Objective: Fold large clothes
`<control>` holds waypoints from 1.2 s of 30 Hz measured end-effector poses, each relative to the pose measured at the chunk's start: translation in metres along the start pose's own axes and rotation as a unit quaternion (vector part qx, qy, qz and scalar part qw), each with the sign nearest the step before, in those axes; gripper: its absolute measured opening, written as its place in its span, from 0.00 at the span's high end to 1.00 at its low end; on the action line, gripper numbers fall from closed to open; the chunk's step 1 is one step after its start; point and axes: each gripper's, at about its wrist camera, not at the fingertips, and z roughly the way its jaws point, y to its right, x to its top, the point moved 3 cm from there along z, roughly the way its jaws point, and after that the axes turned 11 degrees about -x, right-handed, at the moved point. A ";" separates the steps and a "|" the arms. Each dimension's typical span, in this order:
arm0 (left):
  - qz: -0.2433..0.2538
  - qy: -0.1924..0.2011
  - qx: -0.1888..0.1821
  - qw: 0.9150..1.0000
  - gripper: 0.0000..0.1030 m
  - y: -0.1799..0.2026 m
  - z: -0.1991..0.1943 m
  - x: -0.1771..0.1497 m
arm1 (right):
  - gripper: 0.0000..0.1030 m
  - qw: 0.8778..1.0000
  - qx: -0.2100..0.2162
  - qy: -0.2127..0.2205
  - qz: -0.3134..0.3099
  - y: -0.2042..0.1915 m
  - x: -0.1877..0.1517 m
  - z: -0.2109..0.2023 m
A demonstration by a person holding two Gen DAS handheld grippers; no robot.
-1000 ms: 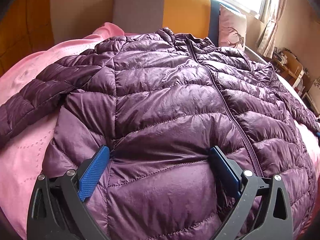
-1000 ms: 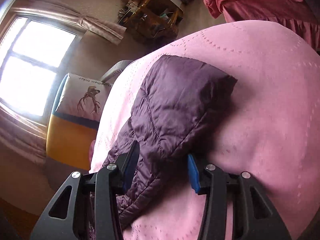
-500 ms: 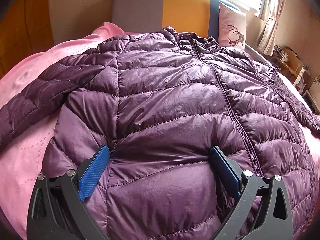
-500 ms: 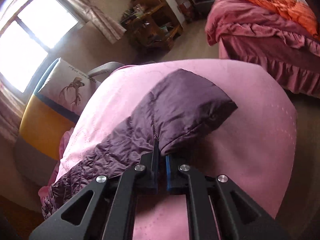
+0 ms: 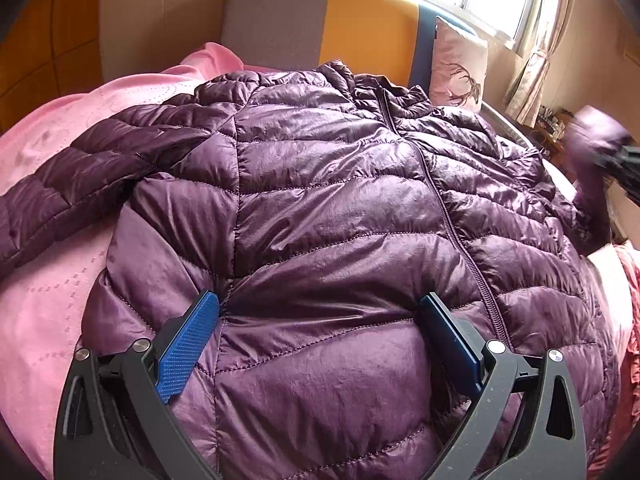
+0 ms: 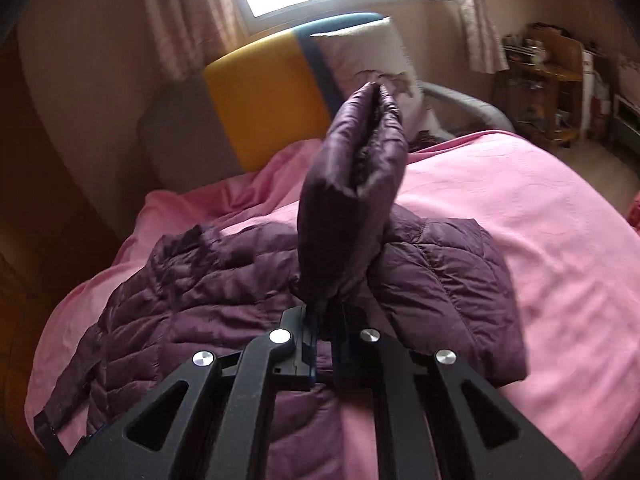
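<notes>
Jacket (image 5: 340, 208) fills the left wrist view, a quilted purple coat lying front up on the pink bedspread (image 5: 44, 280), zip running from the collar at upper centre down to the lower right. One sleeve stretches flat toward the left edge. The left gripper (image 5: 320, 336) sits low in the frame with its blue pads spread wide, pressed down on the hem area and pinching nothing; my guess is that it pins the body so the coat does not slide while the other side is worked. At the right edge, blurred, the far sleeve (image 5: 592, 140) is lifted off the bed with a dark shape that is probably the other tool beside it.

Right wrist view: the right gripper (image 6: 324, 324) at lower centre has its jaws drawn together on the sleeve (image 6: 356, 200), near the cuff. The cuff end stands up ahead of the fingers, doubled over on itself, in front of the yellow and grey headboard (image 6: 264, 96). Below it the jacket's body (image 6: 224, 292) lies across the centre and left of the frame on the bedspread (image 6: 520, 208). Holding near the cuff gives the longest lever, so the sleeve can likely be carried over the chest in one sweep as the first fold.
</notes>
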 end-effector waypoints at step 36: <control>-0.098 -0.058 -0.123 0.986 0.92 0.011 0.087 0.141 | 0.02 0.943 0.229 -0.104 0.217 0.008 -0.109 0.056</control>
